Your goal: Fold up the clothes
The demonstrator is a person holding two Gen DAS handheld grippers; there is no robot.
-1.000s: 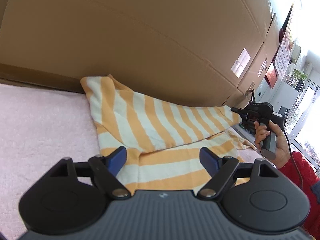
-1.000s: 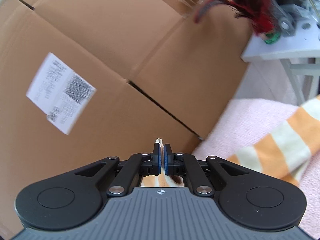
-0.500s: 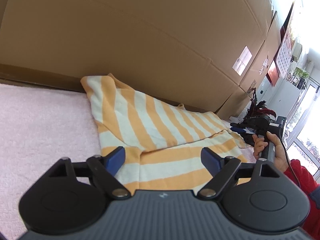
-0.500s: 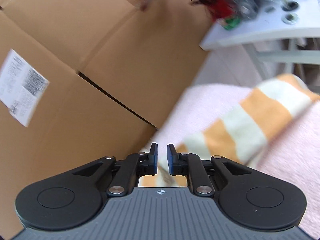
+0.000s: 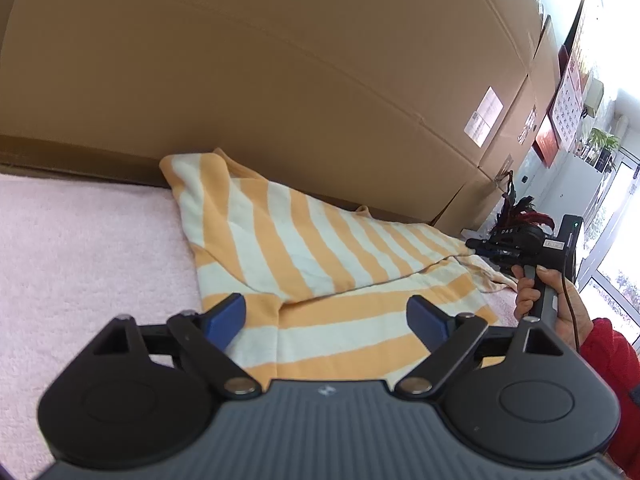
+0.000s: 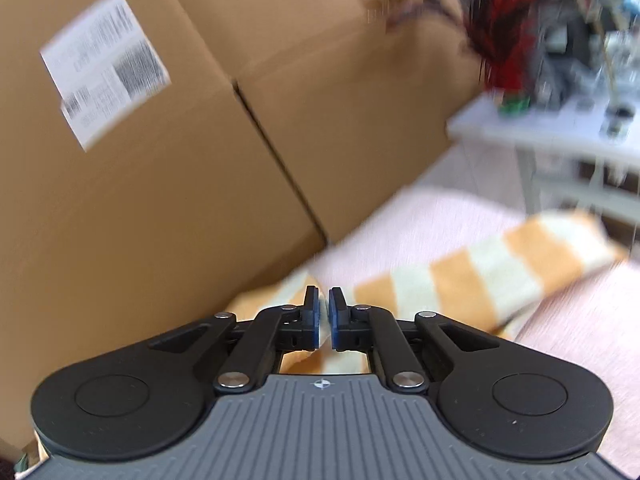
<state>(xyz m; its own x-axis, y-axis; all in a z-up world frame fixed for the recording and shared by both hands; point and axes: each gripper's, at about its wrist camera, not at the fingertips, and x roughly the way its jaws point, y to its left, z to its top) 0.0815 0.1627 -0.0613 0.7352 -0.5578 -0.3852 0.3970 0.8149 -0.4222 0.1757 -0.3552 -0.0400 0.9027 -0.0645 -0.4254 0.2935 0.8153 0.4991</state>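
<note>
Right gripper (image 6: pixel 324 316): jaws closing, narrow gap, nothing between.
Striped garment (image 6: pixel 480 276): three o'clock, on pink cover (image 6: pixel 580 340).
Cardboard boxes (image 6: pixel 200 180): ten o'clock.

Orange-and-cream striped garment (image 5: pixel 304 264) on pale pink fuzzy cover (image 5: pixel 80 248); brown cardboard boxes (image 5: pixel 280 80) ahead, white label (image 6: pixel 102 68); red sleeve (image 5: pixel 612 364); blue gripper pads (image 5: pixel 224 316).

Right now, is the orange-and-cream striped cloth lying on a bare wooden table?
No, the orange-and-cream striped cloth lies on a fluffy pale pink cover, beside brown cardboard boxes.
</note>
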